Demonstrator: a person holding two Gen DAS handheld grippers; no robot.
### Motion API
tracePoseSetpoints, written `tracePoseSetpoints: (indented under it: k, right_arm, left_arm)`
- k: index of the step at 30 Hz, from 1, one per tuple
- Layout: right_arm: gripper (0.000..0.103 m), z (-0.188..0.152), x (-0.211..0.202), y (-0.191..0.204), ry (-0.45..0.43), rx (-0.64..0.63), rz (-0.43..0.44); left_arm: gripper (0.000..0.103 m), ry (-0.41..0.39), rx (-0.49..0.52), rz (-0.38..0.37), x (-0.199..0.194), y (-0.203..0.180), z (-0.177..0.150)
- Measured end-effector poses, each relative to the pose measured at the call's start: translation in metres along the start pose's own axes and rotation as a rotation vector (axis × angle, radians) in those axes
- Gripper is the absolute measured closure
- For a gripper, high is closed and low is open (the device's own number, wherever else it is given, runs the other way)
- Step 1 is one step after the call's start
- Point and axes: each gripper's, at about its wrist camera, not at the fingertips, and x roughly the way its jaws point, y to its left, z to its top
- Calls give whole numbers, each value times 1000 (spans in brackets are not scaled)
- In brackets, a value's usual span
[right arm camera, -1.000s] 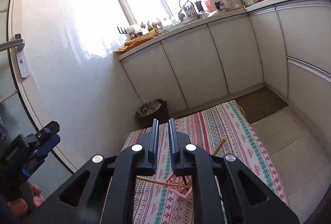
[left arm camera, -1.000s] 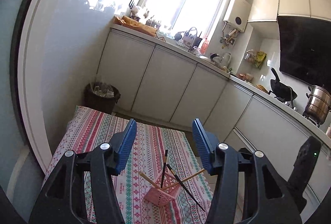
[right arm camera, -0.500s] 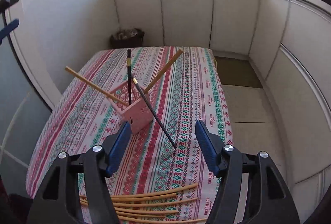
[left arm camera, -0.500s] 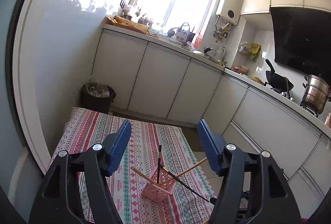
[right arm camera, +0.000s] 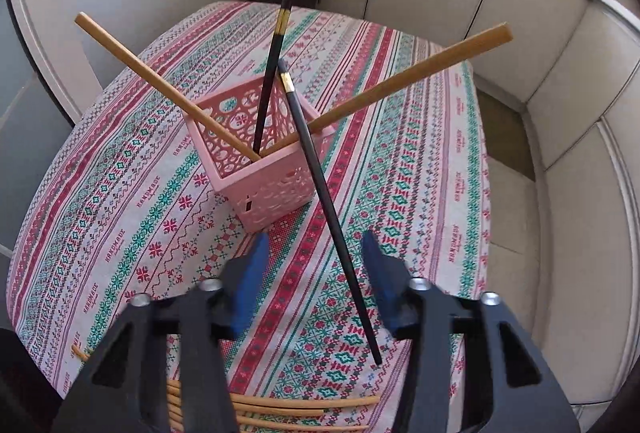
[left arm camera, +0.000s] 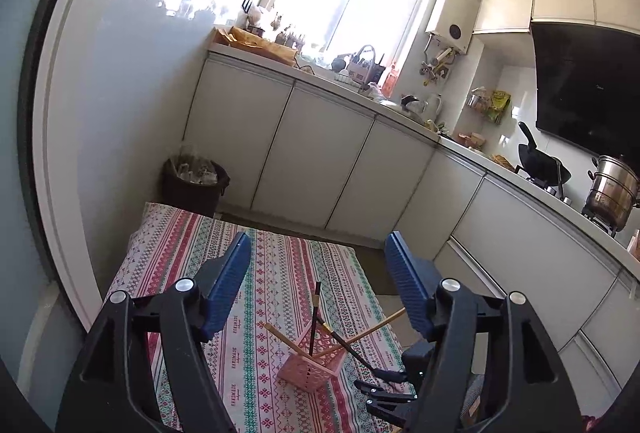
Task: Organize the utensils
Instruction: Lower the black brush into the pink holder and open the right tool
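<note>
black chopstick (right arm camera: 344, 257): light, stiff, slick, leaning on pink basket (right arm camera: 272, 193) outside | axis: steep diagonal, tip on tablecloth (right arm camera: 120, 193) near camera, banded end up and away | grasp: mid-shaft, likely | right gripper (right arm camera: 316, 245): apart, straddling it | left gripper (left arm camera: 318, 253): apart, just widening, empty

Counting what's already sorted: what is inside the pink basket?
Inside the pink basket stand two wooden chopsticks and one black chopstick. A second black chopstick leans outside against its rim, tip on the tablecloth. The basket floor is mostly hidden.
</note>
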Motion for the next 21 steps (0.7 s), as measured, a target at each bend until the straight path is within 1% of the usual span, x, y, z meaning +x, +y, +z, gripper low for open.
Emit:
tracePoseSetpoints:
  k: [1, 3, 8, 10, 12, 14, 16, 19, 21]
  right_arm:
    - [98, -3, 1, 2, -8, -3, -5]
    - [99, -11, -12, 7, -75, -14, -1]
    - [99, -34, -62, 15, -193, 12, 71]
    - [99, -39, -80, 17, -231, 23, 70]
    - [103, -38, -99, 22, -276, -1, 52]
    - [103, -25, -107, 24, -257, -25, 26]
    - [103, -7, -109, 22, -233, -29, 17]
    - [103, 22, -103, 21, -196, -17, -10]
    - [103, 42, -102, 20, -208, 10, -4]
  left_arm:
    - [35, -4, -3, 1, -2, 1, 1]
    - [35, -13, -6, 2, -6, 3, 2]
    - [32, -33, -27, 2, -16, 8, 7]
    - [32, -36, -28, -1, -19, 7, 8]
    - [32, -38, -27, -6, -21, 6, 8]
    - [32, -38, -26, -11, -23, 5, 8]
    - [32, -39, -27, -17, -24, 6, 8]
    - [32, -43, -30, -21, -26, 7, 9]
    - [30, -48, -39, -22, -28, 10, 11]
